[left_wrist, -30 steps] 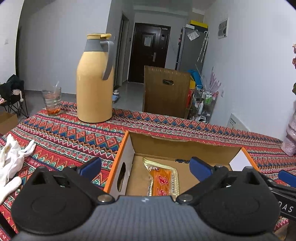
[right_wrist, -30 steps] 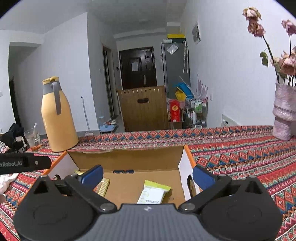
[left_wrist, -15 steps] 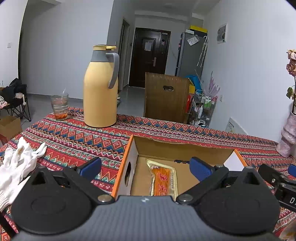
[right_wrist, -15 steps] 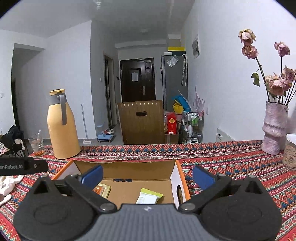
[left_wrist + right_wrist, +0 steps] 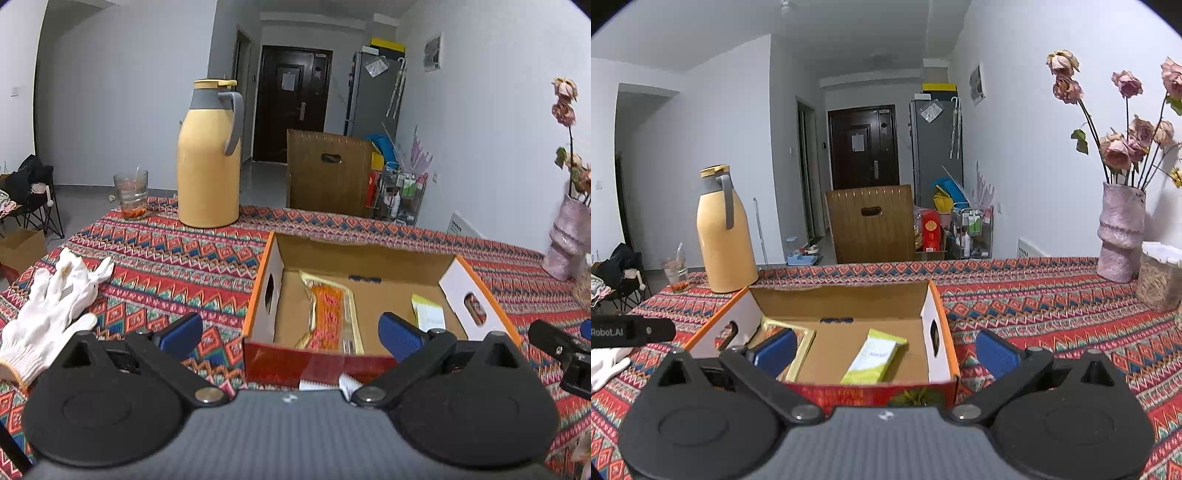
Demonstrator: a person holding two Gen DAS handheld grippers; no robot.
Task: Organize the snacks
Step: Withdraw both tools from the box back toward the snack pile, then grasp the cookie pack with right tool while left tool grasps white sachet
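Observation:
An open cardboard box (image 5: 369, 254) (image 5: 846, 295) with orange rims sits on the patterned tablecloth. Inside lie an orange snack packet (image 5: 328, 314) with a gold border (image 5: 803, 341) at the left and a green-and-white bar (image 5: 428, 314) (image 5: 875, 356) at the right. My left gripper (image 5: 291, 330) hovers open in front of the box, nothing between its blue pads. My right gripper (image 5: 886, 349) is also open and empty, held just before the box's near wall.
A yellow thermos jug (image 5: 208, 158) (image 5: 724, 232) and a glass (image 5: 131, 194) stand at the far left. White gloves (image 5: 51, 306) lie at the left. A pink vase with dried roses (image 5: 1121, 232) and a clear jar (image 5: 1160, 275) stand at the right.
Both grippers have drawn back and risen from over the box, so the box's red front wall now shows. Both stay open and empty.

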